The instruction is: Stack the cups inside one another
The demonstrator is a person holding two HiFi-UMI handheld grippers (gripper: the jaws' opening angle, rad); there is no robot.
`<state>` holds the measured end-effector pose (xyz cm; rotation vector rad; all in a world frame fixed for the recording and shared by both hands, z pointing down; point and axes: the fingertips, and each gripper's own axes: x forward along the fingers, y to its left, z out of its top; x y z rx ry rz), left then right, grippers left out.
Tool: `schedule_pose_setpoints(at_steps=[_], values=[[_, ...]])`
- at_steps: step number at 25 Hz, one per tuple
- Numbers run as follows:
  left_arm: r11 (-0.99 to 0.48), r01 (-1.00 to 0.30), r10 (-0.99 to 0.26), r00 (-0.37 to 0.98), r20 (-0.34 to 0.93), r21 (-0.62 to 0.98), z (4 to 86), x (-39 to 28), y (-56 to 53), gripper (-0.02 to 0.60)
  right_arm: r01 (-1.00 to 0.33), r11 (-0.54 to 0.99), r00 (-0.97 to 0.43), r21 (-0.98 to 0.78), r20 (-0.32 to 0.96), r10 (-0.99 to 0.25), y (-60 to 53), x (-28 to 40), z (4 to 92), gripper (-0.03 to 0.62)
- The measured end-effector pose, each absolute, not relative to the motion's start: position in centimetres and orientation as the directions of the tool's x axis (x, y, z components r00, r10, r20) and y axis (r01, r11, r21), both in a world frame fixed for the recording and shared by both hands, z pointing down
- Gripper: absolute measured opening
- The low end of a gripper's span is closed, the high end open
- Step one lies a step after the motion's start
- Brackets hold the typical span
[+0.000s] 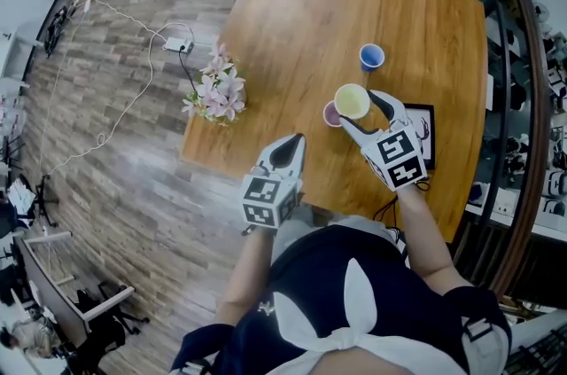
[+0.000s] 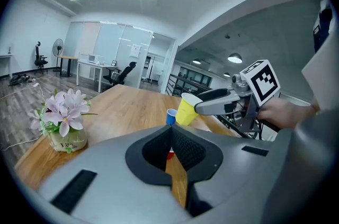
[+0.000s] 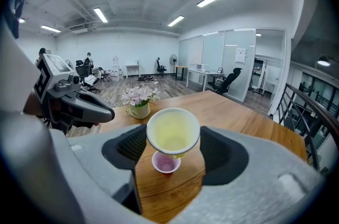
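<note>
Square wooden table (image 1: 301,19) bears all. Yellow plastic cup (image 1: 352,101) between jaws of right gripper (image 1: 357,108), just above small pink plastic cup (image 1: 330,115) standing on table. Blue plastic cup (image 1: 372,57) farther back. Pot of pink flowers (image 1: 215,89) at table's left edge. Left gripper (image 1: 292,143) over near edge.

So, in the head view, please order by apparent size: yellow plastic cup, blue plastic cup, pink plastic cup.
1. yellow plastic cup, though held up nearer the camera.
2. blue plastic cup.
3. pink plastic cup, unsure: the yellow cup covers part of it.
</note>
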<state>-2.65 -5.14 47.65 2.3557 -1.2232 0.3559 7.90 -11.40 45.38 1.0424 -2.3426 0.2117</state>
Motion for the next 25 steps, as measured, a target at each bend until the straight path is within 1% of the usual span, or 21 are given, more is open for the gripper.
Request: schedule_pose_setpoints(at_steps=[25], values=[[-0.433,-0.849,-0.701,0.529,0.478,0.304,49.8,-3.4,-5.3,0.017,-0.677,0.736,-0.578,-0.018,0.632,-0.516,-12.5,6.8,51.6,0.314]])
